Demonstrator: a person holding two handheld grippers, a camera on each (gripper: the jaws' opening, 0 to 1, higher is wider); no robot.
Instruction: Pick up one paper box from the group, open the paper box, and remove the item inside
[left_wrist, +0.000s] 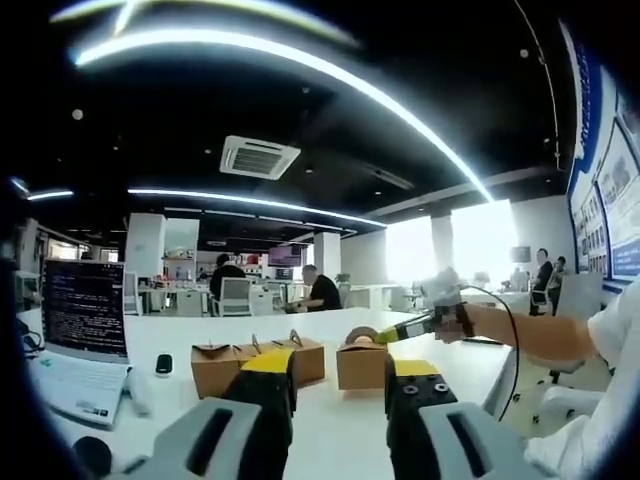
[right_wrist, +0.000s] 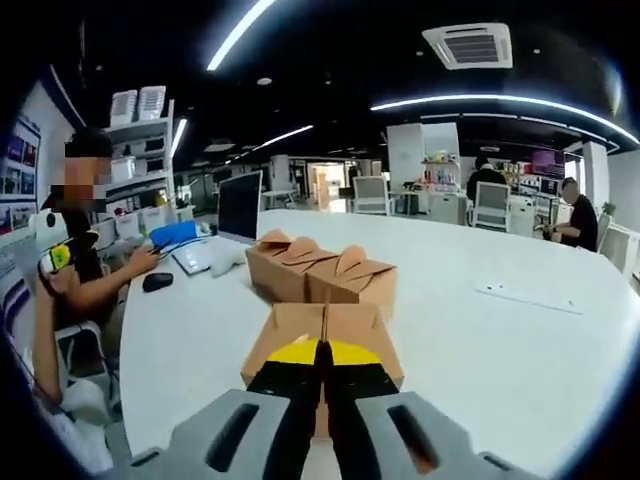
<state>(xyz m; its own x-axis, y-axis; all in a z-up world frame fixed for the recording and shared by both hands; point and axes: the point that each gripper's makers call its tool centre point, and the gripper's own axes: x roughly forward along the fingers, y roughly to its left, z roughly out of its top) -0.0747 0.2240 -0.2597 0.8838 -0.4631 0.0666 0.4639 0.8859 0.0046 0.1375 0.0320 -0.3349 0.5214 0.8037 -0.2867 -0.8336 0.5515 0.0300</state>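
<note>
Several brown paper boxes stand on the white table (left_wrist: 330, 440). One lone box (left_wrist: 360, 368) (right_wrist: 322, 335) sits apart from the group (left_wrist: 255, 362) (right_wrist: 318, 270). My right gripper (right_wrist: 321, 352) is shut, its yellow tips pinched at the lone box's top seam. In the left gripper view the right gripper (left_wrist: 388, 334) reaches in from the right, held by a hand, with its tip at that box's top. My left gripper (left_wrist: 341, 366) is open, its jaws low over the table in front of the lone box and apart from it.
An open laptop (left_wrist: 85, 310) and a black mouse (left_wrist: 164, 364) lie at the table's left. A monitor (right_wrist: 240, 205), a keyboard (right_wrist: 195, 258) and a seated person (right_wrist: 75, 250) are at the far end. A paper sheet (right_wrist: 525, 297) lies to the right.
</note>
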